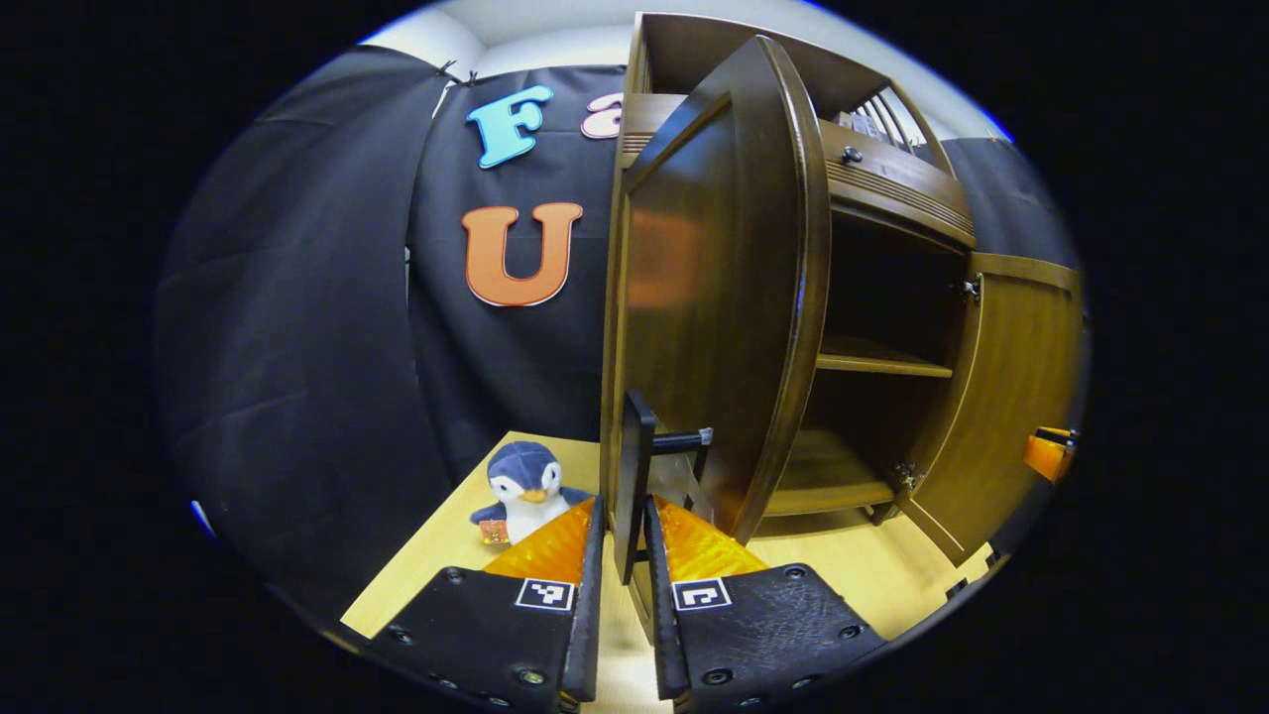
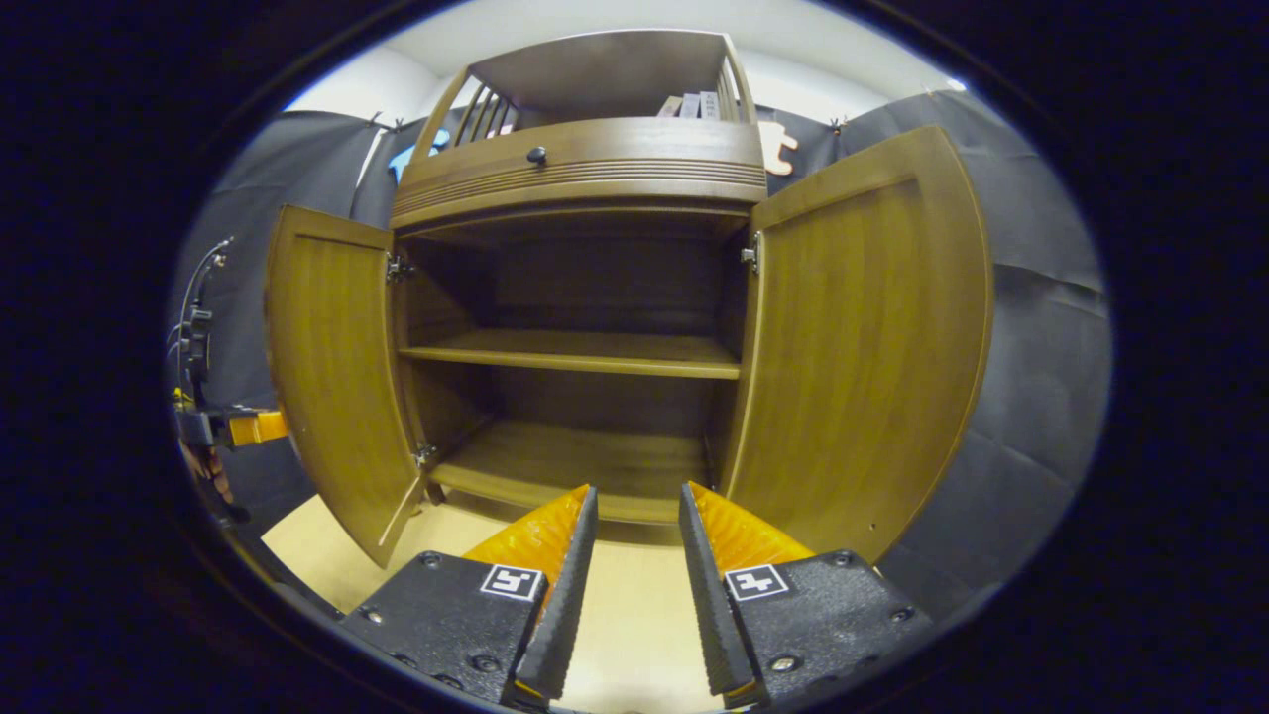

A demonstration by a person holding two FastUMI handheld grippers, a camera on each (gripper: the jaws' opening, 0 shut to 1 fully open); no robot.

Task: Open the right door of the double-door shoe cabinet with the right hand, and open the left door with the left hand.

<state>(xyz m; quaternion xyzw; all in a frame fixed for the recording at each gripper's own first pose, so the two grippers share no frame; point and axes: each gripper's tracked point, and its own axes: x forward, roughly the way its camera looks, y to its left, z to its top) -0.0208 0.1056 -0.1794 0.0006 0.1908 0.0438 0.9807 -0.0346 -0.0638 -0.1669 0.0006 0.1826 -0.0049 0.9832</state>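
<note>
Penguin point(image 1: 523, 493), a small plush toy, is sitting on the pale floor point(image 1: 436, 555) at the far left, just beside the cabinet point(image 2: 580, 169) and against the black cloth. Next to it, in the left gripper view, the left gripper point(image 1: 625, 521) is closing both fingers on the dark bar handle point(image 1: 634, 486) of the left door point(image 1: 714, 297), which is standing swung well out from the cabinet front, its edge turned toward the camera. Past that door the inside is showing a shelf point(image 1: 882, 365) and a bottom board, with a knobbed drawer point(image 1: 897, 174) above. In the right gripper view the same cabinet is facing us with both doors wide open, and the right door point(image 2: 872, 337) is standing out to the right. The right gripper point(image 2: 634, 516) is hovering before the opening, jaws parted and holding nothing, apart from the door.
</note>
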